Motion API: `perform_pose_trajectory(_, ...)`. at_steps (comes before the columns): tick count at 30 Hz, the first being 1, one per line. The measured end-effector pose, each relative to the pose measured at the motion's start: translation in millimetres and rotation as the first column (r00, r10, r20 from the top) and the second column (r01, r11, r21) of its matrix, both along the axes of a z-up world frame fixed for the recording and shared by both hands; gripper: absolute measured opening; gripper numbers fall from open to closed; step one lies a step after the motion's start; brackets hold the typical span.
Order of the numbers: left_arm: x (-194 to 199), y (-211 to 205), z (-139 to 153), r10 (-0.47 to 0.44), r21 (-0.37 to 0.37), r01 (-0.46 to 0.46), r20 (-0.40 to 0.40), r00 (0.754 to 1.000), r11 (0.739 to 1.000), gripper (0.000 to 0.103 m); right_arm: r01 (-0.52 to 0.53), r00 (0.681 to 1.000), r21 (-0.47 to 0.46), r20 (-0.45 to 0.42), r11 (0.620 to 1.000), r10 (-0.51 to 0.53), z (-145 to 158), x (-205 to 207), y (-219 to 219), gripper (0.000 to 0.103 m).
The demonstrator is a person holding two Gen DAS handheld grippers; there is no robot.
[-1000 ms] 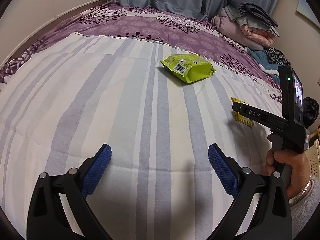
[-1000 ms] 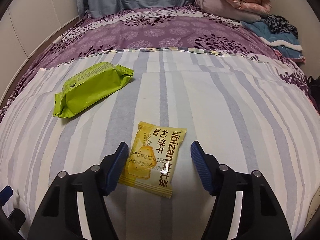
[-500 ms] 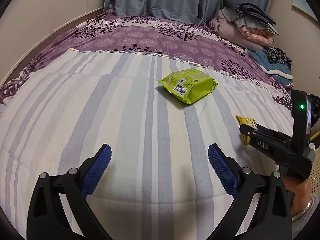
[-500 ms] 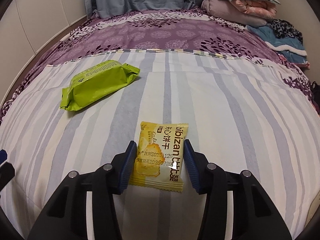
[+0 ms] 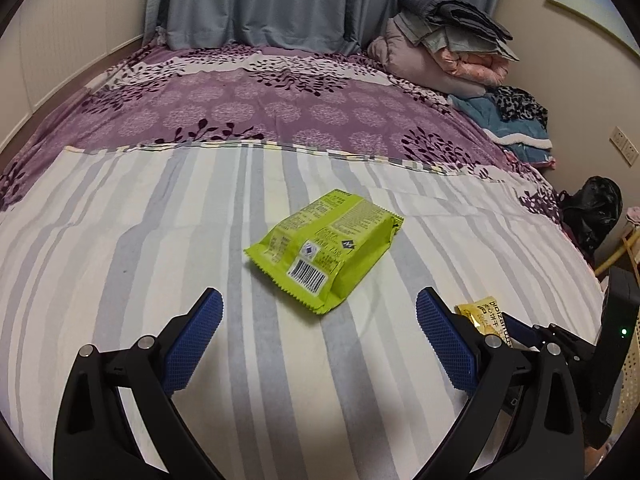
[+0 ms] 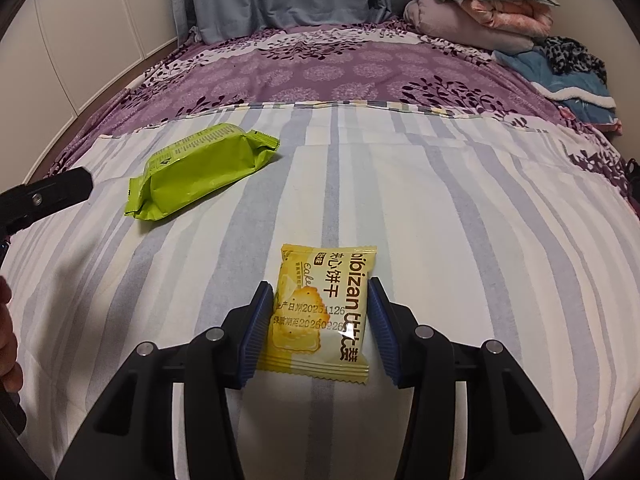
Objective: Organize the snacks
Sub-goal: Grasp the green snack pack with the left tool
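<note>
At the far left of the right wrist view, a black finger of the left gripper [image 5: 319,332] juts in over the striped sheet [image 6: 460,216]. In its own view that gripper's blue pads [image 5: 192,338] stand spread wide with nothing between them, above bare sheet just short of the green snack packet [image 5: 326,250]. The green packet lies flat on the sheet, barcode toward the gripper, left of and farther than the yellow biscuit packet [image 6: 320,314]. The right gripper [image 6: 320,330] has just been closing, and its pads now press on both long edges of the yellow packet, which lies flat on the sheet. Far right, folded blankets [image 6: 484,4] sit stacked on the purple bedspread [image 6: 320,64].
</note>
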State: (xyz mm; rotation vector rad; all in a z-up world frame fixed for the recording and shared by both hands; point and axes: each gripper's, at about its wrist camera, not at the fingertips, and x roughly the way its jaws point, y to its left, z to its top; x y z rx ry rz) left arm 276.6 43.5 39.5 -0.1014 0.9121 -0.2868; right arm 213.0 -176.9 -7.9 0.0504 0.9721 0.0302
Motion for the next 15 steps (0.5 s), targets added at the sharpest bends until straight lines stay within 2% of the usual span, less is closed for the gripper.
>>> perform_pose_trajectory(8,51,-23,-18,-0.113,0.063,0.113,-0.007,0.994,0.992,0.099,0.0,1.0,0.008,0.003,1.0,0.0,0,0,-2,0.049)
perform_pose_trajectory(15,88,-31,-34,-0.158,0.062,0.161,-0.048,0.986,0.985,0.099,0.0,1.0,0.013,0.009,1.0,0.0,-1,0,-2,0.049)
